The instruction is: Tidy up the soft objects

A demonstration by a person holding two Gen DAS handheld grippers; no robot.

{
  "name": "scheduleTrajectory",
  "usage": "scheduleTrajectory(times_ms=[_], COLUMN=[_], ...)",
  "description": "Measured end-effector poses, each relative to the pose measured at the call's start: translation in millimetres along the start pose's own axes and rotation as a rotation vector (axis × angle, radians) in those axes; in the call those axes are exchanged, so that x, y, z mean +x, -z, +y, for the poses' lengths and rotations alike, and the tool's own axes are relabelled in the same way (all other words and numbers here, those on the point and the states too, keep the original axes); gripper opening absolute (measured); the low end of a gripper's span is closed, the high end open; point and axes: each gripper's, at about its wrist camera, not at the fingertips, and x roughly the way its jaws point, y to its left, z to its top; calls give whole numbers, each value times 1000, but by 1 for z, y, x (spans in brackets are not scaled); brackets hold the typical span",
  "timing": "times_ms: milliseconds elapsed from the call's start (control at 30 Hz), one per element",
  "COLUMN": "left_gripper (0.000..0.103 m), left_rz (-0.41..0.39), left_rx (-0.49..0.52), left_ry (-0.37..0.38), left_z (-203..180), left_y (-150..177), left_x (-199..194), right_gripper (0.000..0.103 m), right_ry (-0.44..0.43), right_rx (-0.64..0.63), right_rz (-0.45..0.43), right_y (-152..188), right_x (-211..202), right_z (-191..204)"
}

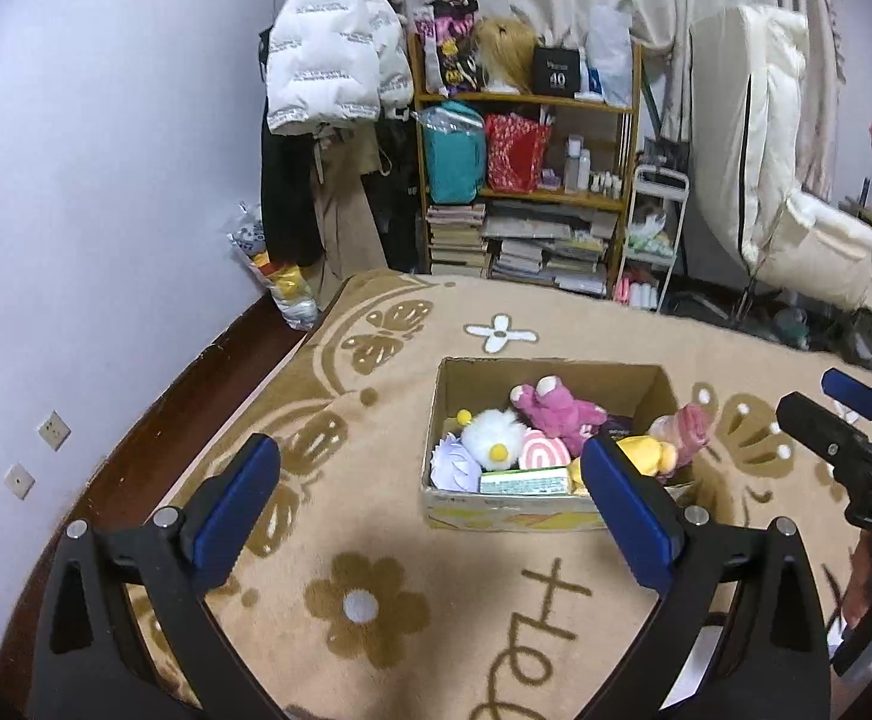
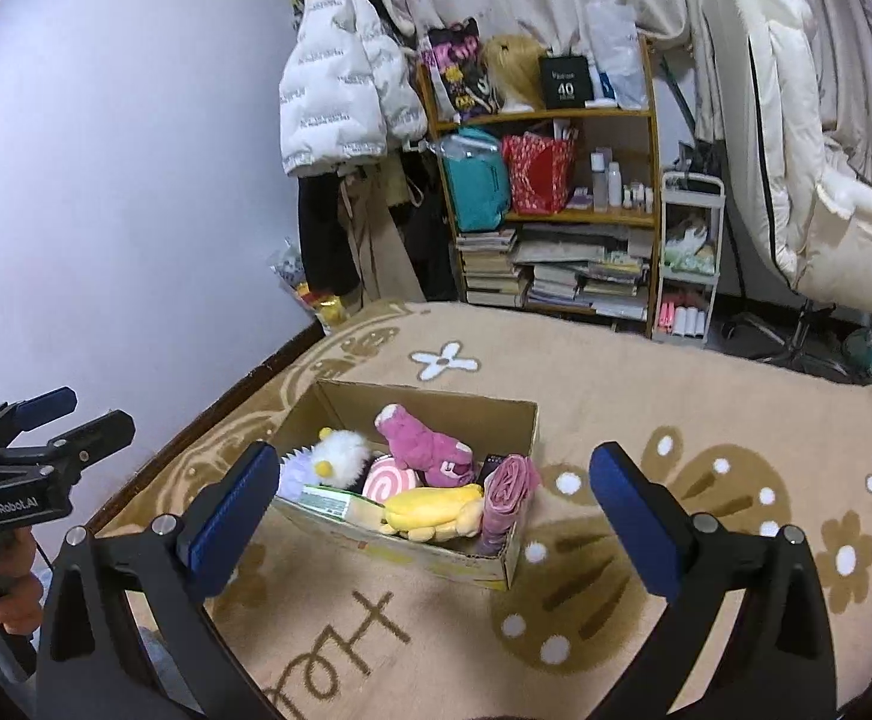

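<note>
An open cardboard box [image 1: 556,369] [image 2: 430,399] sits on the beige blanket. It holds soft toys: a pink plush bear [image 1: 559,411] [image 2: 427,441], a white fluffy chick [image 1: 493,438] [image 2: 340,456], a pink swirl cushion [image 1: 544,453] [image 2: 391,480], a yellow plush [image 1: 646,453] [image 2: 430,510] and a rolled pink cloth [image 1: 691,426] [image 2: 505,495]. My left gripper [image 1: 430,480] is open and empty, above the blanket in front of the box. My right gripper [image 2: 436,495] is open and empty, also in front of the box.
The blanket [image 1: 376,540] covers a bed beside a white wall [image 1: 106,180]. A wooden shelf [image 1: 526,180] with bags and books, hanging coats [image 1: 334,60], a small cart [image 1: 655,228] and a white chair [image 1: 784,180] stand beyond the bed's far edge.
</note>
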Motion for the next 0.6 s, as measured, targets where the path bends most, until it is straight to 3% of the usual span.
scheduleTrajectory(times_ms=[400, 600], left_gripper=[100, 100], left_rz=[-138, -159], left_rx=[-25, -37], left_ry=[-48, -24], left_z=[16, 19], left_y=[32, 50], left_x=[-68, -74], right_gripper=[103, 103], right_ry=[-21, -17], right_rx=[-14, 4], right_rz=[-62, -106], right_y=[23, 40], right_x=[-49, -61], right_z=[13, 12])
